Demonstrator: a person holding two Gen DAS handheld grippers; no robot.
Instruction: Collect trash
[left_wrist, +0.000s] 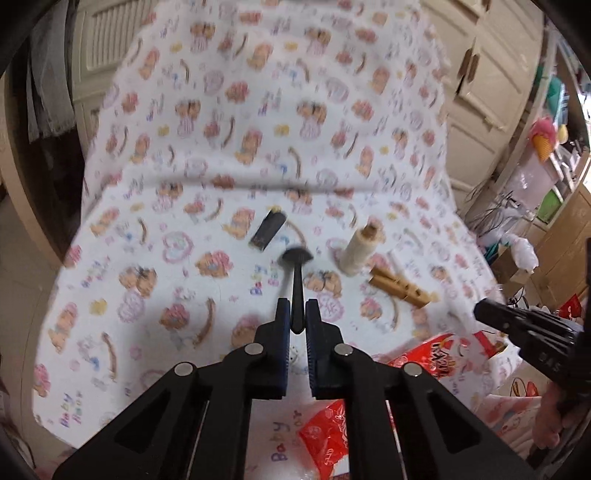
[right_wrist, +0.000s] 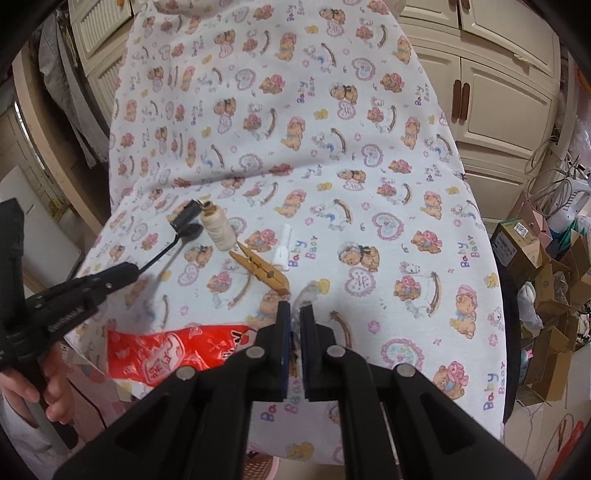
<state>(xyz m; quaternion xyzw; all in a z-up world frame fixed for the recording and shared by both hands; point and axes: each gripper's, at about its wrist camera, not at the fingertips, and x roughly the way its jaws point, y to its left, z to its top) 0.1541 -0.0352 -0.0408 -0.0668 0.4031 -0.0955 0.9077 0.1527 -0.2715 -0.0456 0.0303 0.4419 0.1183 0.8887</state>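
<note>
My left gripper (left_wrist: 296, 308) is shut on the handle of a black plastic spoon (left_wrist: 296, 266), held above the bear-print cloth; it shows in the right wrist view (right_wrist: 129, 273) with the spoon (right_wrist: 173, 245). My right gripper (right_wrist: 294, 308) is shut on the clear edge of a red plastic bag (right_wrist: 159, 349), which hangs over the near edge; the bag also shows in the left wrist view (left_wrist: 439, 352). On the cloth lie a dark small tube (left_wrist: 267, 230), a spool of cream thread (left_wrist: 358, 249), a wooden clothespin (left_wrist: 400, 288) and a white plastic piece (right_wrist: 282, 245).
The bear-print cloth (right_wrist: 369, 147) covers the surface and rises up behind. Cream cabinets (right_wrist: 498, 92) stand at the back. Cardboard boxes (right_wrist: 546, 295) and cables clutter the floor on the right. A pink basket (right_wrist: 258, 461) sits below the near edge.
</note>
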